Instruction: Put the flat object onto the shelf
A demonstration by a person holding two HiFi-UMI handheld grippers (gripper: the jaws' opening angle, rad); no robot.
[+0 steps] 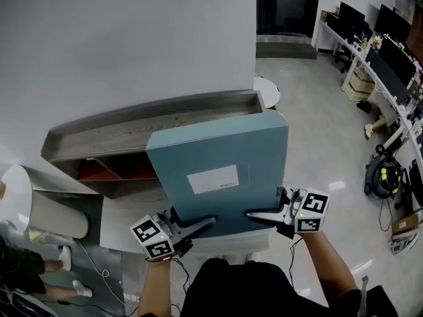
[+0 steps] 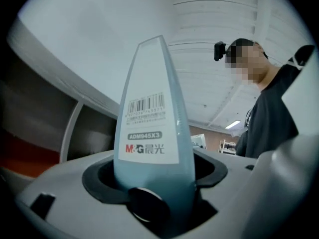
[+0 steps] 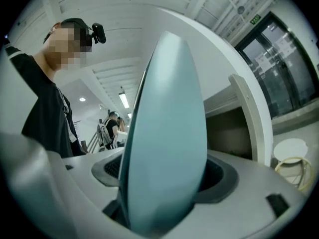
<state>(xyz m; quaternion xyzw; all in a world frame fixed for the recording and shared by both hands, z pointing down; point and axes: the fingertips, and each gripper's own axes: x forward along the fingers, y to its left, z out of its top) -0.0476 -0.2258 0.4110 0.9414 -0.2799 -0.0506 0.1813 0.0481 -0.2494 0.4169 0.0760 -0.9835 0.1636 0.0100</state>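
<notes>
A flat pale-blue file box (image 1: 218,170) with a white label is held tilted in the air in front of me, its far edge up by the right end of the grey wooden shelf (image 1: 132,134). My left gripper (image 1: 210,222) is shut on its near left corner and my right gripper (image 1: 250,214) on its near right corner. In the left gripper view the box's spine (image 2: 149,133), with barcode and label, fills the gap between the jaws. In the right gripper view its plain blue edge (image 3: 164,133) does the same. The shelf's top board runs along the white wall, with open compartments (image 1: 99,170) below.
A white round table (image 1: 13,197) and a white cylinder (image 1: 56,216) stand at the left, with a person's legs (image 1: 39,269) below them. Desks with monitors (image 1: 390,45) line the right side. A yellow-black machine (image 1: 380,177) and a cardboard box (image 1: 403,226) sit on the floor.
</notes>
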